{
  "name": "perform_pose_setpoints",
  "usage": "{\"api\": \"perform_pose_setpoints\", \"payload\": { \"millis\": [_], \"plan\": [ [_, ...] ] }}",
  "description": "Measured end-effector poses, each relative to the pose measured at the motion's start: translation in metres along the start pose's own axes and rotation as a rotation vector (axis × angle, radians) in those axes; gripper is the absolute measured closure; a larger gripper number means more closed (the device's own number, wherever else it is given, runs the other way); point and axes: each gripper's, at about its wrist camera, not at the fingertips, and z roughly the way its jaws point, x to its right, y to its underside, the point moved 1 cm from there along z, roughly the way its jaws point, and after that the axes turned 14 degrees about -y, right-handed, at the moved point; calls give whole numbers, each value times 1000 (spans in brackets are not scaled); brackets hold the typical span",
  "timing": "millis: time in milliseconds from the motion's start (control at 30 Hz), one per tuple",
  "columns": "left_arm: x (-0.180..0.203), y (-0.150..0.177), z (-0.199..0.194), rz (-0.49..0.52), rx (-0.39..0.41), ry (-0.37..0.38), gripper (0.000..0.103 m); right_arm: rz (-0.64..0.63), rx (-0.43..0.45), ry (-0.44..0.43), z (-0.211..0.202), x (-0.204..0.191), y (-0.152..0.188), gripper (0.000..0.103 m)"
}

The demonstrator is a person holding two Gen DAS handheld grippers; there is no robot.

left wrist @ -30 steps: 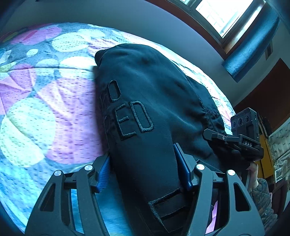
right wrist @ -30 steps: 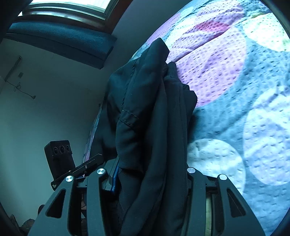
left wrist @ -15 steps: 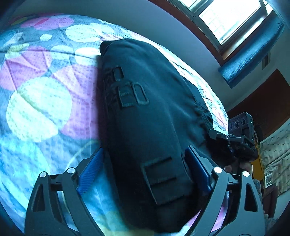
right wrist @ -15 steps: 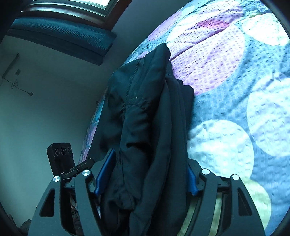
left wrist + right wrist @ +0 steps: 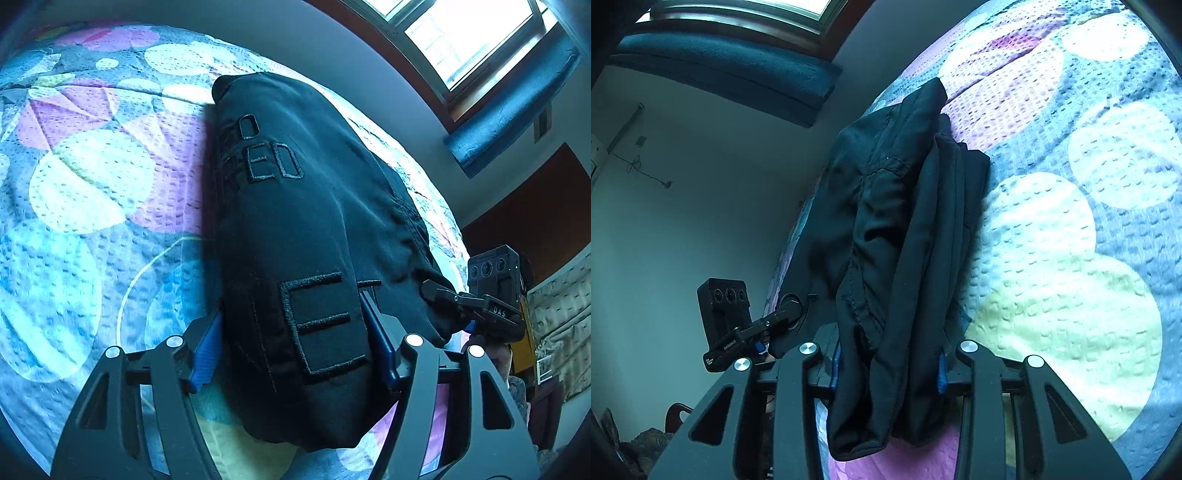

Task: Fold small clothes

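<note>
A black garment [image 5: 295,206] with raised stitched letters lies folded lengthwise on the patterned bedspread [image 5: 92,184]. My left gripper [image 5: 291,325] straddles its near end, where a large letter E sits; the jaws are closing and the blue pads [image 5: 207,350] touch the fabric on both sides. In the right wrist view the same garment [image 5: 886,206] shows as a bunch of stacked folds. My right gripper [image 5: 888,365] is closing on those folds, pads pressed into the cloth. The garment's near end hangs below both jaws.
The bedspread [image 5: 1071,221] with pale circles spreads wide beside the garment. A grey wall, a window [image 5: 461,40] and a blue curtain roll [image 5: 517,103] stand beyond the bed's far edge. The right gripper's camera block [image 5: 495,273] sits close at the garment's right side.
Both pairs of jaws spread wide half a second ago and have come back in on the garment. Both grippers have slid back along it; the large letter E now lies between the left jaws.
</note>
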Motion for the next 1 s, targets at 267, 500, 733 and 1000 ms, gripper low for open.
{"api": "perform_pose_setpoints", "payload": {
  "millis": [267, 500, 733, 1000],
  "plan": [
    [-1, 2, 3, 9, 16, 3, 32, 12, 16, -57, 1, 16, 1, 68],
    [1, 2, 3, 18, 28, -3, 30, 13, 25, -80, -7, 23, 5, 69],
    [1, 1, 5, 21, 35, -5, 29, 14, 26, -91, -7, 24, 4, 69],
    [5, 0, 4, 62, 74, -46, 22, 20, 24, -104, -9, 27, 1, 69]
  ]
}}
